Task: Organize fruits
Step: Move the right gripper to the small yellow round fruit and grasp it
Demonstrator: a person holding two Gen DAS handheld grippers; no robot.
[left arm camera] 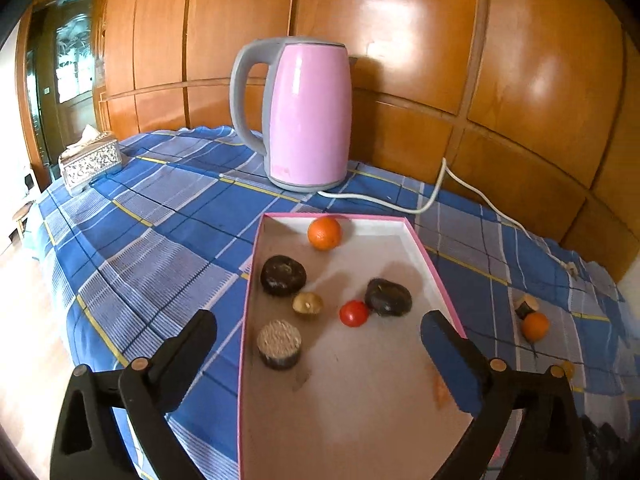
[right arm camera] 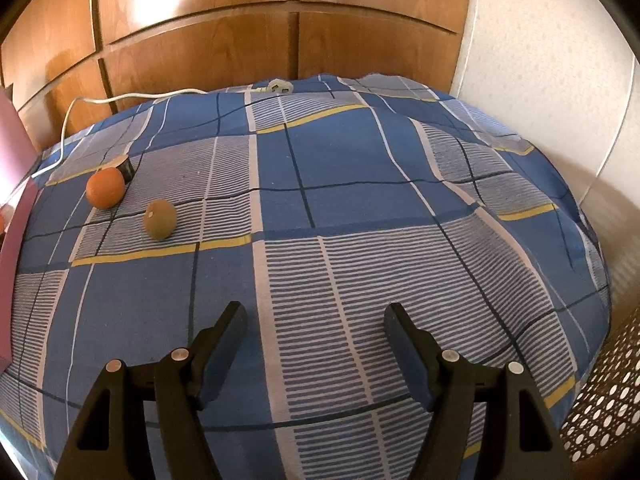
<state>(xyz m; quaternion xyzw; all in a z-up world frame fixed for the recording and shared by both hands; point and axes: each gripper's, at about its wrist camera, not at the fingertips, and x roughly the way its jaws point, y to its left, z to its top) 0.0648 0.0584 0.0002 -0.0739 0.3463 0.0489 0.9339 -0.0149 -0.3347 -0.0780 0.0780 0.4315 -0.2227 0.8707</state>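
A pink-rimmed shallow box (left arm camera: 432,264) lies on the blue plaid cloth. In it are an orange (left arm camera: 324,233), a small red fruit (left arm camera: 354,313), two dark round pieces (left arm camera: 283,275) (left arm camera: 388,297), a tan fruit (left arm camera: 307,303) and a dark piece with a pale top (left arm camera: 279,344). My left gripper (left arm camera: 320,328) is open and empty above the box's near part. On the cloth to the right lie another orange (right arm camera: 105,188), a brown kiwi (right arm camera: 159,219) and a small dark-sided piece (right arm camera: 125,167). My right gripper (right arm camera: 316,320) is open and empty, well right of them.
A pink electric kettle (left arm camera: 308,116) stands behind the box, its white cord (left arm camera: 436,192) trailing right to a plug (right arm camera: 279,87). A patterned tissue box (left arm camera: 91,162) sits far left. Wood panelling backs the table. A perforated basket (right arm camera: 604,392) stands off the table's right edge.
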